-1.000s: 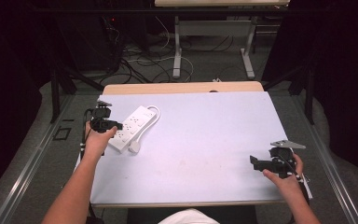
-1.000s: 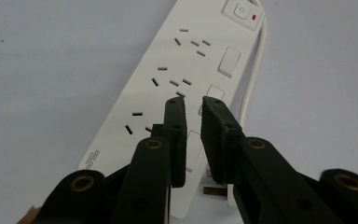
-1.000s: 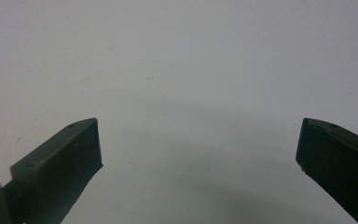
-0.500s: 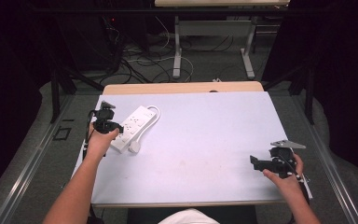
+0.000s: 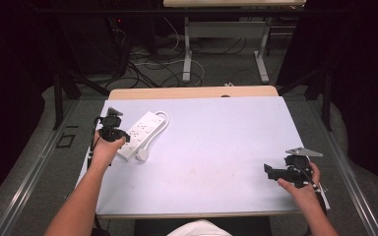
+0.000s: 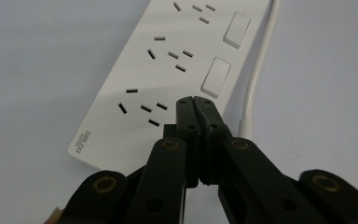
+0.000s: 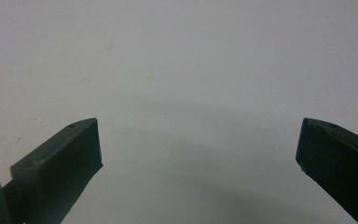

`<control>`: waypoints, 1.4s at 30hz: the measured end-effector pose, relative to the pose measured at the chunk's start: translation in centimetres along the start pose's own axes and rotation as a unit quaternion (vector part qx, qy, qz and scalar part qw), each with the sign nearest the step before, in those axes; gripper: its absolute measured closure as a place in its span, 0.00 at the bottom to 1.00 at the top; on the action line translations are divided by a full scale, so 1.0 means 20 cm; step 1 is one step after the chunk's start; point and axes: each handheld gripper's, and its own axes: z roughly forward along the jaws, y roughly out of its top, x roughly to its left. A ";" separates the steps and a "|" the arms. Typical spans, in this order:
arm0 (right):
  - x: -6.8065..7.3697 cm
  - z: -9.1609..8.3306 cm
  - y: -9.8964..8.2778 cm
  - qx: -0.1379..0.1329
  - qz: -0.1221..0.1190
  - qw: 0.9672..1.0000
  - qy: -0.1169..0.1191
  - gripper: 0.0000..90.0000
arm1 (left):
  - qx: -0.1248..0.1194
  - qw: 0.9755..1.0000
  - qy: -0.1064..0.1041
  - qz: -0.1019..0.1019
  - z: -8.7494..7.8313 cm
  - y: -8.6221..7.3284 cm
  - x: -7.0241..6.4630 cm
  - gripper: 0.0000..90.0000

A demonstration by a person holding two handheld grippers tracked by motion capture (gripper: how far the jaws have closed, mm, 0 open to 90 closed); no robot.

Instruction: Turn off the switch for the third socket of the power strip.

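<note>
Fingers (image 6: 193,108) of the left gripper (image 5: 111,129) are pressed together, empty, just over the near end of the white power strip (image 6: 168,74); its cord (image 6: 256,74) runs alongside. Right gripper (image 7: 198,149) fingers stand wide apart above bare tabletop (image 5: 216,147), well away.

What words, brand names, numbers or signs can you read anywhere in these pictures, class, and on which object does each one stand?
"DELIXI": grey brand mark on the near corner of the white plastic power strip, read with some doubt in the left gripper view because the letters are small and slanted.
A smaller line of print beside that mark: too small to read.
The strip's white rocker switches: no marking to be made out.
High view: nothing legible.
</note>
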 end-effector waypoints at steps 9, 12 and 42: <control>0.00 0.00 0.00 0.000 0.000 1.000 0.001 0.00 | 0.006 1.000 0.002 0.001 0.02 -0.01 -0.01 1.00; 0.00 0.00 0.00 0.000 0.001 1.000 0.000 0.00 | 0.014 1.000 0.001 0.002 0.04 -0.02 0.00 1.00; 0.00 0.00 0.00 0.002 0.001 1.000 -0.001 0.00 | 0.027 1.000 0.008 0.001 0.09 -0.04 0.01 0.99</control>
